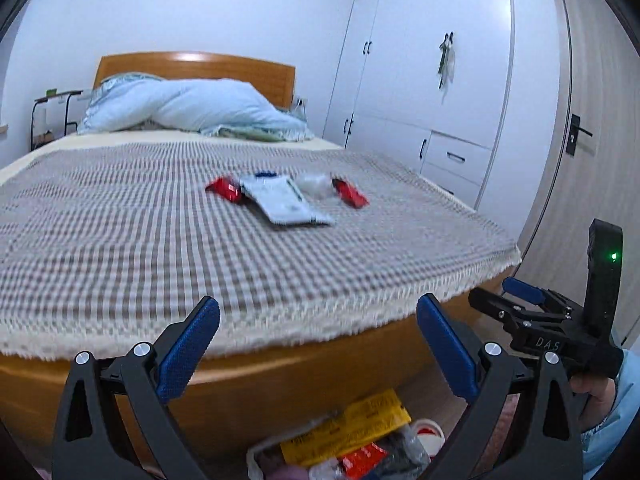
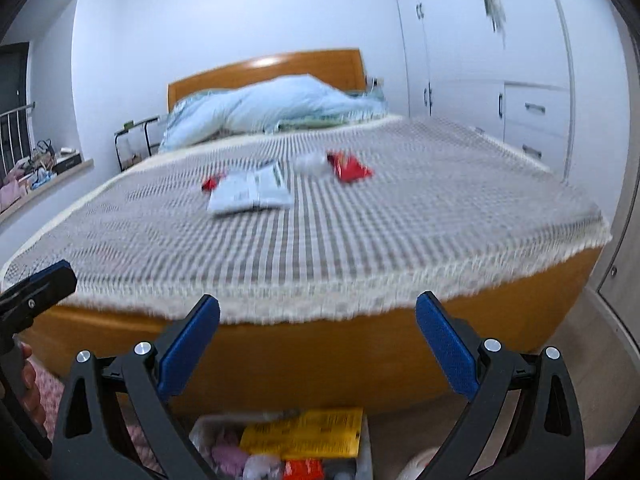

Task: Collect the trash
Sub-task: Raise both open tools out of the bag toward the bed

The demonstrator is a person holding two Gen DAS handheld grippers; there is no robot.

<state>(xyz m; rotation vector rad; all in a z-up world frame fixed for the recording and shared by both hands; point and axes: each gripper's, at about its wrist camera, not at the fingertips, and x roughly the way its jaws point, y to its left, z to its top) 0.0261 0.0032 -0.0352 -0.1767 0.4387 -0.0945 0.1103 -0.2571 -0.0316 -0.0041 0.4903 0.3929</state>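
Observation:
Trash lies in the middle of the checked bedspread: a white flat packet, a red wrapper at its left, a crumpled clear plastic piece, and a red wrapper at the right. My left gripper is open at the foot of the bed, holding nothing. My right gripper is open too, also empty, beside it. On the floor below sits a bin holding a yellow packet and other wrappers.
A light blue duvet is heaped by the wooden headboard. White wardrobes and a door stand to the right. A small side table is left of the bed. A windowsill carries clutter.

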